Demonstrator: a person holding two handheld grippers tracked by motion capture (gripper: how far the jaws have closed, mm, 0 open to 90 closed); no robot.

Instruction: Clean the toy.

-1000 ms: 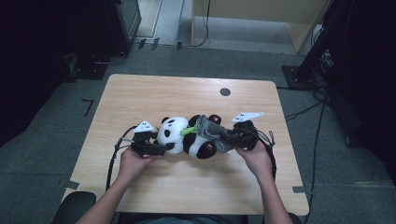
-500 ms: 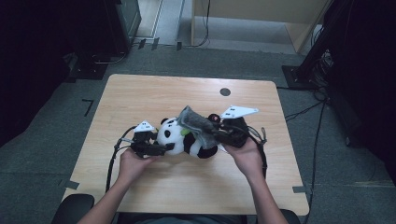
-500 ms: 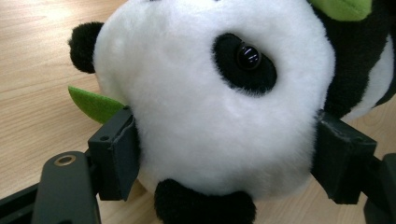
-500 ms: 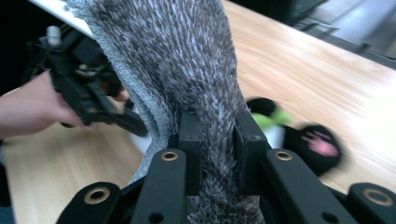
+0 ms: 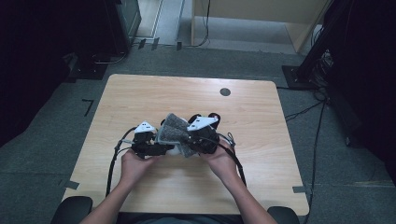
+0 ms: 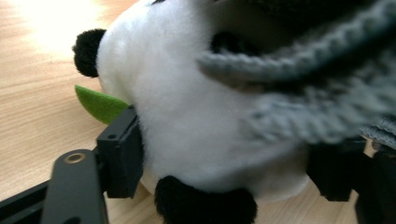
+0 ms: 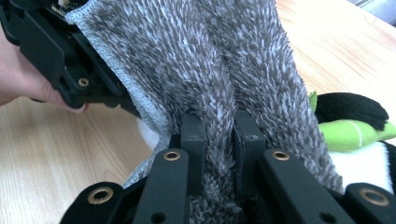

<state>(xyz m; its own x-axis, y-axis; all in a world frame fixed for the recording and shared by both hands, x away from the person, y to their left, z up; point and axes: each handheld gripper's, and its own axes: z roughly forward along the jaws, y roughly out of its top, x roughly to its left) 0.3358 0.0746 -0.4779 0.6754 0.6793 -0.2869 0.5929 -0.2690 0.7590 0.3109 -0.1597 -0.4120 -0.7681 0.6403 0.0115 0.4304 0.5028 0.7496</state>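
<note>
Right gripper [image 7: 218, 140] clamped tight on a fold of shaggy grey chenille cloth [image 7: 219, 60], pads pinching the pile from both sides, cloth fanning upward and outward from the jaws. Left gripper [image 6: 224, 168] set around the white head of a plush black-and-white panda toy [image 6: 187, 107], jaws just closing in, one pad against the fur at the left, the other pad partly hidden behind the cloth, so real squeeze hard to confirm but reads as a hold. Green felt leaf [image 6: 100, 105] poking out beside the left pad, black ear above it. In high view, left gripper [image 5: 156, 148] and right gripper [image 5: 194, 140] close together near the table's middle, cloth [image 5: 173, 130] draped up and over the panda's head between them, black panda feet [image 5: 205, 116] sticking out behind the right gripper. Light wooden table [image 5: 140, 98] under everything, small dark round disc [image 5: 225, 92] well apart toward the far edge. Person's hands wrapped on both gripper bodies, forearms entering from the bottom. Cables trailing off both grippers over the table's near part.
</note>
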